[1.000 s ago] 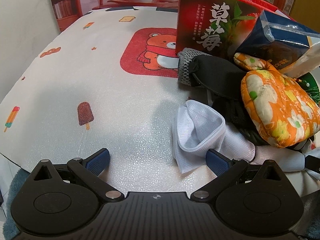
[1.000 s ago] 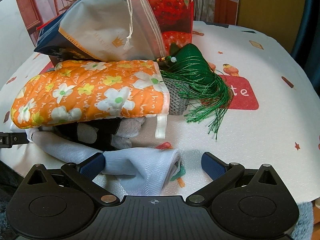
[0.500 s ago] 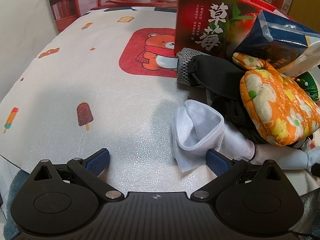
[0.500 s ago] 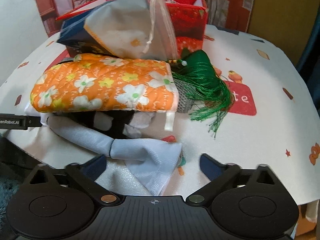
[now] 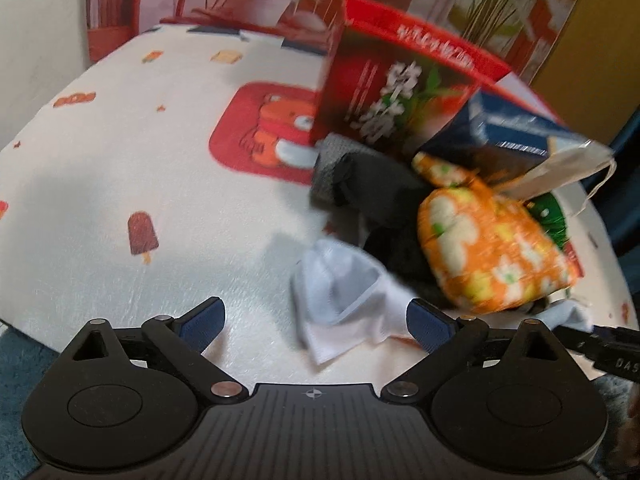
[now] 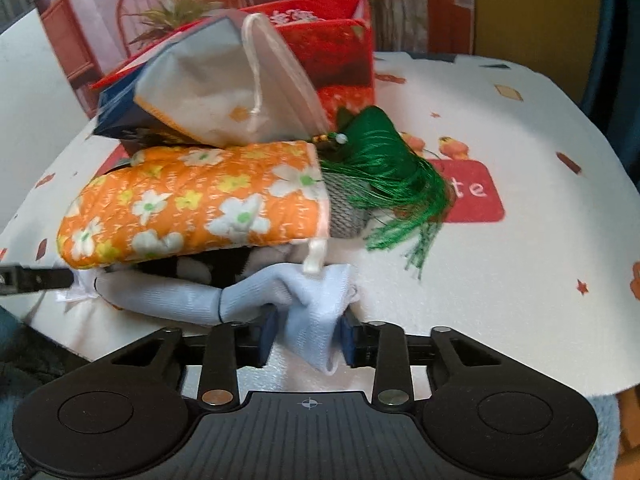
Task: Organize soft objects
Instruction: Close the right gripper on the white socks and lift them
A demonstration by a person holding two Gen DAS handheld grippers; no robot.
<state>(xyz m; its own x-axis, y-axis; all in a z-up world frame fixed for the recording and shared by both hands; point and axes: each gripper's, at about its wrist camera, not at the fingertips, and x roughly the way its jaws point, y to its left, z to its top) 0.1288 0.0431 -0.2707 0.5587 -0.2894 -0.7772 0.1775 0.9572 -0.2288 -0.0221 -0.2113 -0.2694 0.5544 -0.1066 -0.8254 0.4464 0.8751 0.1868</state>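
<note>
A long white sock (image 6: 168, 300) lies along the table's near edge under a pile of soft things. Topmost there is an orange flowered oven mitt (image 6: 192, 204). My right gripper (image 6: 307, 336) has one bunched sock end between its blue pads; its jaws are closing and both pads touch the cloth. The other sock end (image 5: 340, 292) lies between the wide-open fingers of my left gripper (image 5: 314, 314), closer to the right fingertip (image 5: 426, 320). On and beside the mitt rest a white drawstring bag (image 6: 224, 92) and a green tassel (image 6: 384, 168). Black cloth (image 5: 384, 192) lies under the mitt.
A red strawberry box (image 5: 400, 92) stands behind the pile, with a dark blue packet (image 5: 500, 136) leaning on it. A grey knit piece (image 6: 344, 212) pokes out beside the mitt. The white printed tablecloth (image 5: 140, 152) spreads to the left, and its edge runs just in front of both grippers.
The right gripper's jaws have come in from wide open onto the sock end and bunched it up. The left gripper has tilted a little and stays open.
</note>
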